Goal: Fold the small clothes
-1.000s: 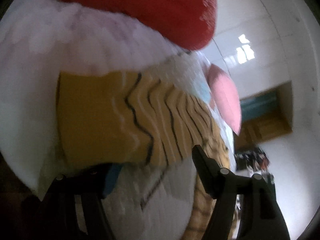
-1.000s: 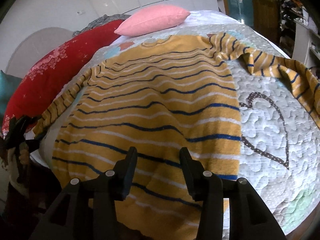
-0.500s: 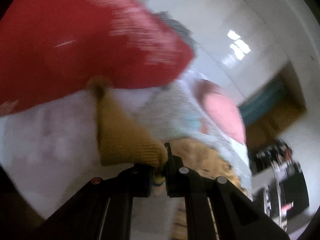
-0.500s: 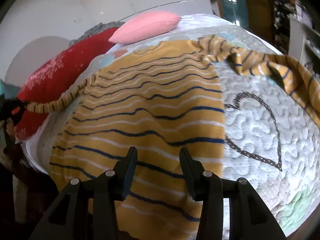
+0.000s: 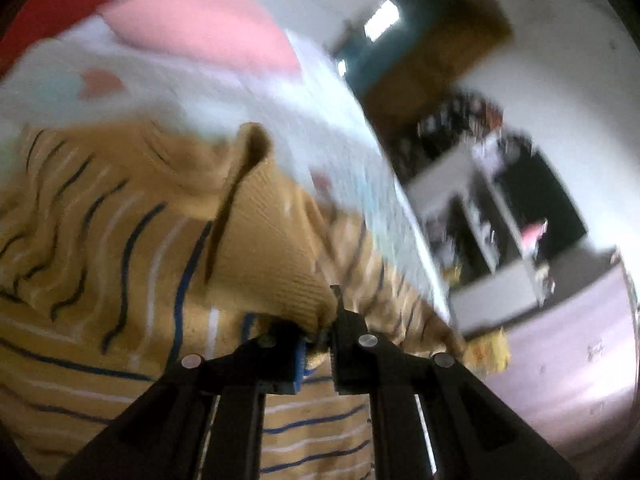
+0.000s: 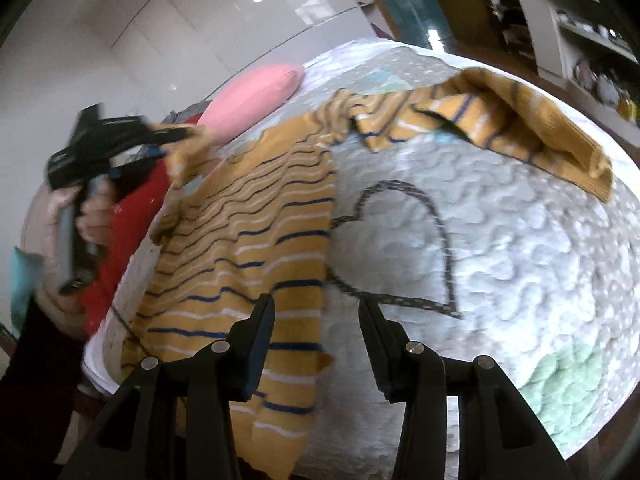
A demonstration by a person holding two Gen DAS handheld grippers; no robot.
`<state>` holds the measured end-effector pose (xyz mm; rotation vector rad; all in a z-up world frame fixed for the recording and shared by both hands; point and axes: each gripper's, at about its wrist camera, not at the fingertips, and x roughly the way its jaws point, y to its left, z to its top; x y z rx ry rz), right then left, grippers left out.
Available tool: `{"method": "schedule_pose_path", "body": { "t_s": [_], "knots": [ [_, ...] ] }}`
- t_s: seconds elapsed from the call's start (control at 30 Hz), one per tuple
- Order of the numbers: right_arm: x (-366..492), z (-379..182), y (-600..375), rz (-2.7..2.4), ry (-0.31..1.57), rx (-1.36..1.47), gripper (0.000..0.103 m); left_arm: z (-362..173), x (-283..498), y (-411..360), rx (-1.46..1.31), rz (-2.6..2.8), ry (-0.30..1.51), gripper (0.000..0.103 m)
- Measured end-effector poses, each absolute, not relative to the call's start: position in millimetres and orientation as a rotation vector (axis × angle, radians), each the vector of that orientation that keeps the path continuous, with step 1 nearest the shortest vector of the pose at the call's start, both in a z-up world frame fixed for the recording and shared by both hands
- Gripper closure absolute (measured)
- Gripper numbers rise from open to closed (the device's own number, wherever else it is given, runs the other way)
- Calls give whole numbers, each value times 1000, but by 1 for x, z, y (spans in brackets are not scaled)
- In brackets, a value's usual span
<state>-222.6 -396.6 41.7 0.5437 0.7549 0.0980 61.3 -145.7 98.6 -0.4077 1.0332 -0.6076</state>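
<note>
One sleeve cuff [image 5: 272, 264] of the striped sweater [image 6: 248, 248] is being pinched and held up by the left gripper [image 5: 320, 340]; the sweater is being left spread on the quilt [image 6: 500, 260], while the right gripper [image 6: 316, 320] is being held wide open, gripping nothing, above its edge.

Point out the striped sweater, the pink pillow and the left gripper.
striped sweater [image 6: 256, 240], right wrist view, middle of its body.
pink pillow [image 6: 252, 94], right wrist view, middle of its top.
left gripper [image 5: 322, 340], left wrist view, between fingertips shut on the cuff.
</note>
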Motion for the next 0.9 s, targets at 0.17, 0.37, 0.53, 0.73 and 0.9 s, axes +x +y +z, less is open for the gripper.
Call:
{"method": "schedule_pose_path", "body": {
  "t_s": [0.17, 0.37, 0.53, 0.73, 0.9],
  "knots": [
    [-229, 36, -416, 82, 742, 602, 55, 75, 55, -173, -386, -692, 1110, 51],
    [-219, 41, -425, 74, 729, 602, 55, 113, 28, -104, -360, -665, 980, 28],
    [-188, 58, -400, 131, 724, 513, 55, 122, -6, -36, -213, -383, 887, 26],
    [-111, 82, -360, 234, 699, 465, 55, 69, -39, 55, -263, -171, 977, 26],
    [-39, 63, -342, 206, 762, 526, 49, 38, -67, 87, -378, -135, 1030, 26]
  ]
}}
